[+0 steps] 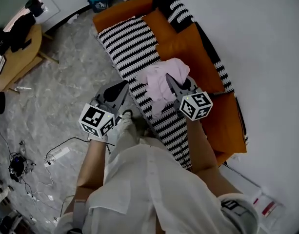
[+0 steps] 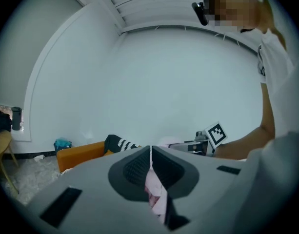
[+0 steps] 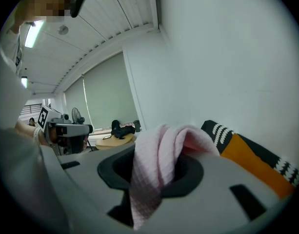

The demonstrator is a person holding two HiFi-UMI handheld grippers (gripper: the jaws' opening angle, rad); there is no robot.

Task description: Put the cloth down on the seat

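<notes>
Head cam is aimed steeply down from above at sofa [image 1: 208,57]. Gripper cams are mounted close behind own jaws, pointed up toward wall [image 2: 154,82]. Sofa & cloth [image 1: 161,79] are shared by all 3.

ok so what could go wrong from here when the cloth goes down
The pink cloth is bunched thick in the right gripper, so it may snag there or land in a heap. The left gripper pinches only a thin edge; uneven release could drag it off the striped seat toward the floor.
</notes>
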